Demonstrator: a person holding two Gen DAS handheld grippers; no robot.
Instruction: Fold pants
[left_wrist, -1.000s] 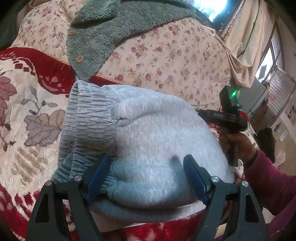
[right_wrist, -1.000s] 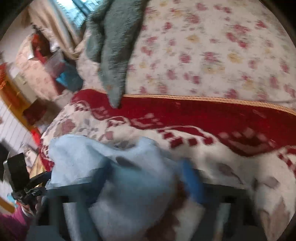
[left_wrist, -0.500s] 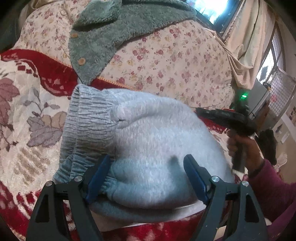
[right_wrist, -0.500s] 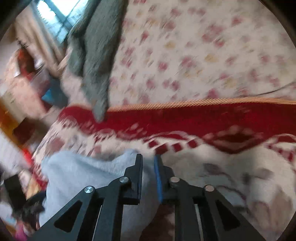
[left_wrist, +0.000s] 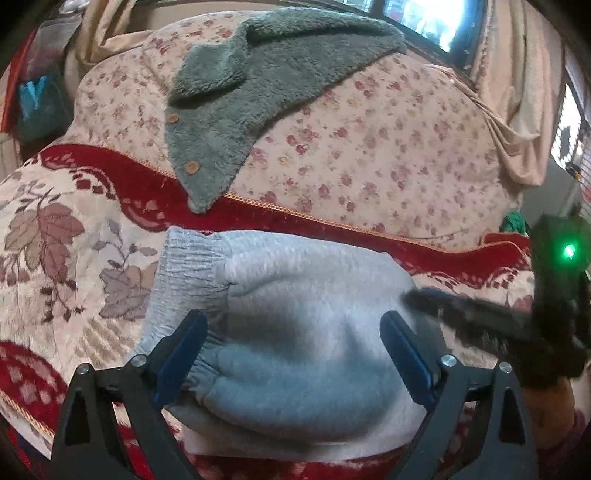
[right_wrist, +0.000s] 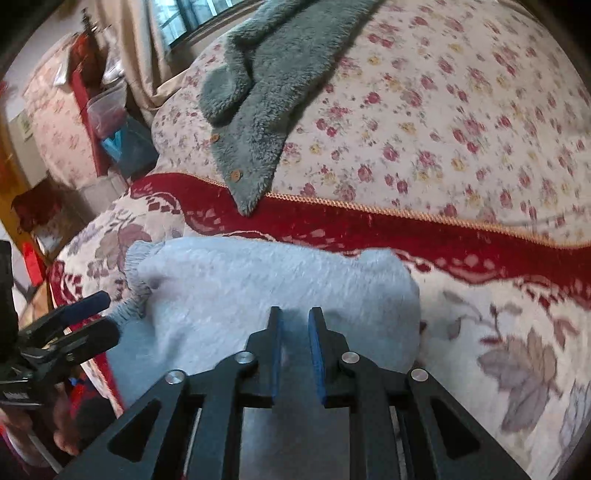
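Now that the right gripper (right_wrist: 295, 325) has swung back over the bundle, its blue fingers (right_wrist: 317, 343) nearly together with only a narrow gap and no cloth between them, the grey pants (left_wrist: 306, 332) lie folded into a compact stack on the red patterned blanket (left_wrist: 59, 236) at the bed's near edge. A second ago that gripper was blurred mid-sweep; now it is steady. The left gripper (left_wrist: 291, 354) has stayed wide open around the bundle, gripping nothing. A green fleece jacket (right_wrist: 269, 99) lies beyond. The folding looks about finished.
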